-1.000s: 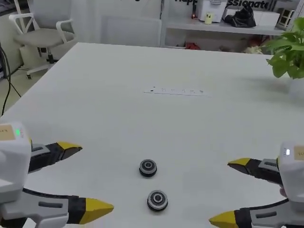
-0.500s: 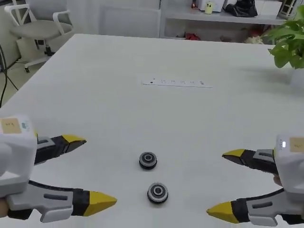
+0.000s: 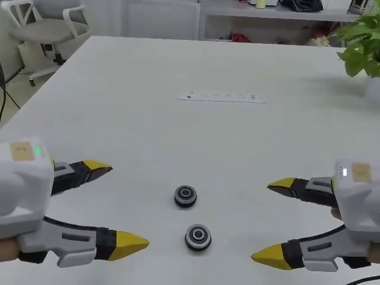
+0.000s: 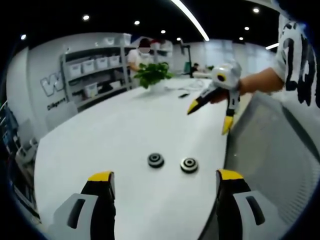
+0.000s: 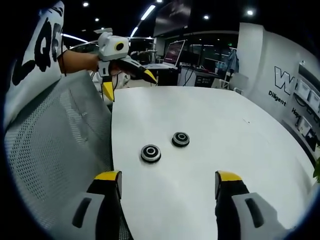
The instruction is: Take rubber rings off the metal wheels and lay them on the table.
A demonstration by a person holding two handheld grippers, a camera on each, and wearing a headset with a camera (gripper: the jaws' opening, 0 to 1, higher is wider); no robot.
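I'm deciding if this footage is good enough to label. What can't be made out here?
- Far wheel and near wheel: too small in every view to tell rubber from metal.
- White strip, head view: markings too small to read.
- Plant, head view: cut off by the right edge.
- Chair, head view: cut off by the top edge.

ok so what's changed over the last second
The right gripper and left gripper have edged inward toward the wheels, the right slightly more; both are open, holding nothing. The far wheel and near wheel lie where they were on the table, untouched. The rest is camera shift.
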